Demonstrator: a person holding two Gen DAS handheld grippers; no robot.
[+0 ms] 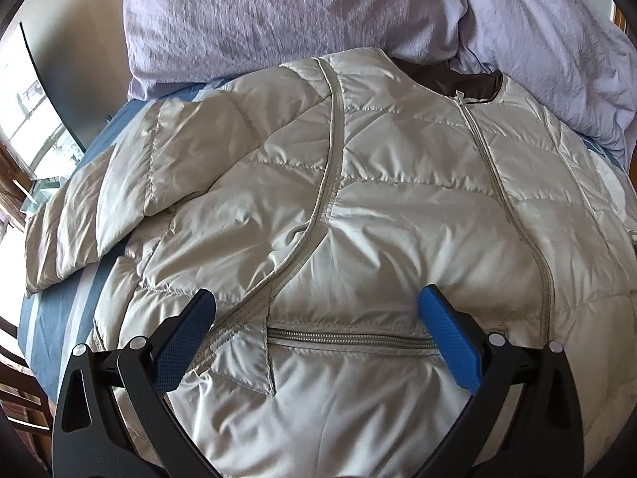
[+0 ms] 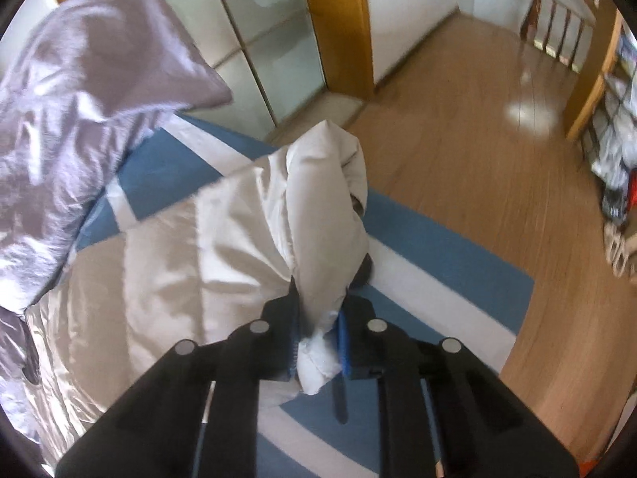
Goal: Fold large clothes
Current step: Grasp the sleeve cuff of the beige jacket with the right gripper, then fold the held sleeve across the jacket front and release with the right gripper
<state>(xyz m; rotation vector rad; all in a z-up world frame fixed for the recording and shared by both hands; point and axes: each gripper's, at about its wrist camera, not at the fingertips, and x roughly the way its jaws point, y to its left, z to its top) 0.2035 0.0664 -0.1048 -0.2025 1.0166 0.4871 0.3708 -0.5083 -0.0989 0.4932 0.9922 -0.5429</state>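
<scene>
2 wrist views, close above jacket [image 1: 358, 199].

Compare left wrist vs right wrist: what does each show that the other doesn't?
Left wrist only: the jacket's front, with center zipper and pocket zipper, under the open left claw.

Right wrist only: the right claw shut on a bunched jacket sleeve, plus wooden floor and glass doors.

Both: the white puffer jacket, blue striped bedsheet and lilac duvet.
</scene>
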